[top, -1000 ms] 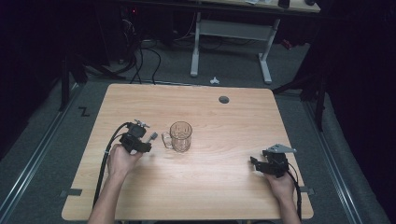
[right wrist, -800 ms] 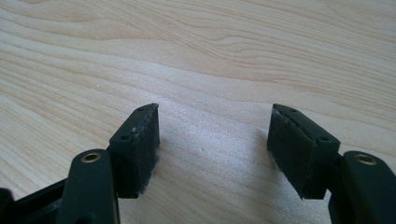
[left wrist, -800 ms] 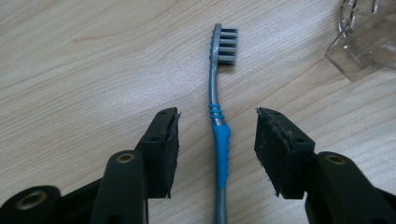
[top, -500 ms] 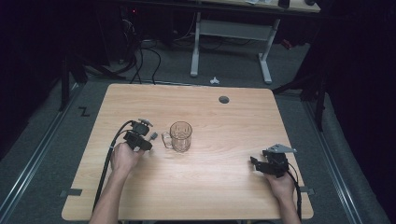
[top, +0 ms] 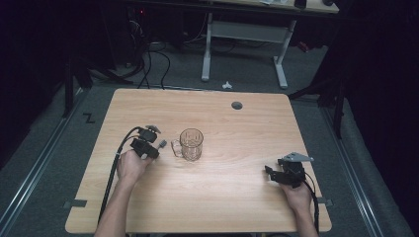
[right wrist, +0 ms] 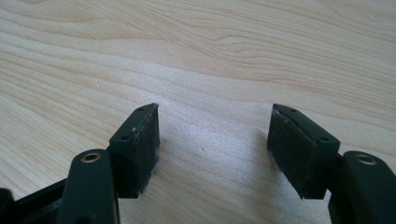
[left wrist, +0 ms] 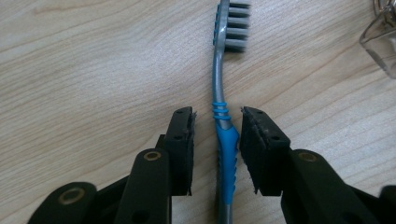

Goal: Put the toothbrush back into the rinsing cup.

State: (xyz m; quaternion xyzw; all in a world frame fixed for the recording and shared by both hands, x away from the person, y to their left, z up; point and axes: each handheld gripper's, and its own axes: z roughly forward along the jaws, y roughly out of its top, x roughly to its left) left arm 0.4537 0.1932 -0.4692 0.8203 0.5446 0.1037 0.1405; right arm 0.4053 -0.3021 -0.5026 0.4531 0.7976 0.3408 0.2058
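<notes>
Jaws of the left gripper (left wrist: 217, 140) stand a little apart on both sides of the toothbrush (left wrist: 223, 121), and they have just been closing; a thin gap is seen on each side of the blue handle, so the pads do not press it. In the left gripper view the toothbrush lies flat on the wooden table (left wrist: 93, 60), with its grey bristles at the top centre of the frame and the handle running down between the jaws.

In the high view the left gripper (top: 150, 146) is at the left centre of the frame, and the toothbrush head (top: 162, 143) shows just beside its tip. Right of it stands a clear glass mug (top: 190, 144), upright, handle turned to the left toward the toothbrush; I see nothing inside it. The handle is near the brush head, but whether they touch I cannot tell. A corner of this mug (left wrist: 383, 42) also appears at the upper right of the left gripper view.

Further right, at the lower right of the high view, the right gripper (top: 276, 175) rests low over bare table, jaws wide and released, with nothing between them (right wrist: 215, 144).

Compared with one second ago, the left gripper is slightly lower and more to the right, nearer the mug. The mug and the right gripper are where they were.
</notes>
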